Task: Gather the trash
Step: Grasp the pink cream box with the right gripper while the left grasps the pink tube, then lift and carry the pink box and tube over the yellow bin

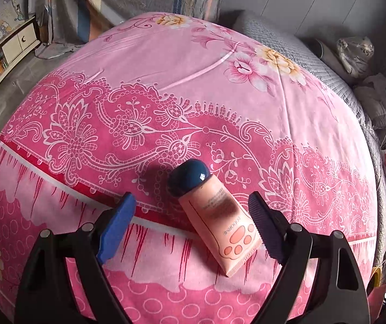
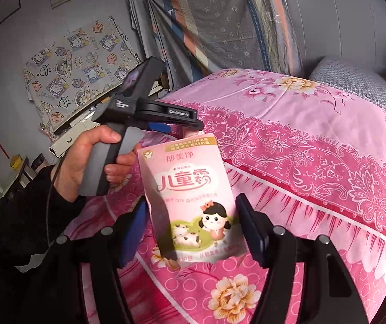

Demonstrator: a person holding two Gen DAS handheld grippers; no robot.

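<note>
The left gripper [image 1: 191, 214] hangs over the bed [image 1: 166, 86] with its jaws spread wide. A tube [image 1: 214, 216] lies flat on the pink floral cover between them: pink body with a paw print, dark blue cap [image 1: 190, 176] pointing away toward the far side of the bed. The ribbed right pad [image 1: 263, 229] stands just beside the tube's crimped end, and whether it touches the tube cannot be told. The blue left pad [image 1: 117, 222] is well apart from it. Nothing is pinched. The tube sits near the bed's near edge, across the red-and-white border band of the cover.

The right gripper [image 2: 193, 232] holds a pink sachet [image 2: 190, 199] upright above the near corner of the bed. Its jaws are partly closed, one pad on each side edge of the sachet's lower half: the blue pad [image 2: 136, 232] on the left edge, the dark pad [image 2: 249, 226] on the right. The sachet's printed face, with a cartoon girl and a cow, is turned to the camera, and its top stands free above the pads.

In the right wrist view a hand [image 2: 90, 162] grips the handle of the left gripper [image 2: 182, 125], which reaches out over the bed just behind the sachet's top. A dark sleeve [image 2: 17, 216] covers the arm below the hand.
</note>
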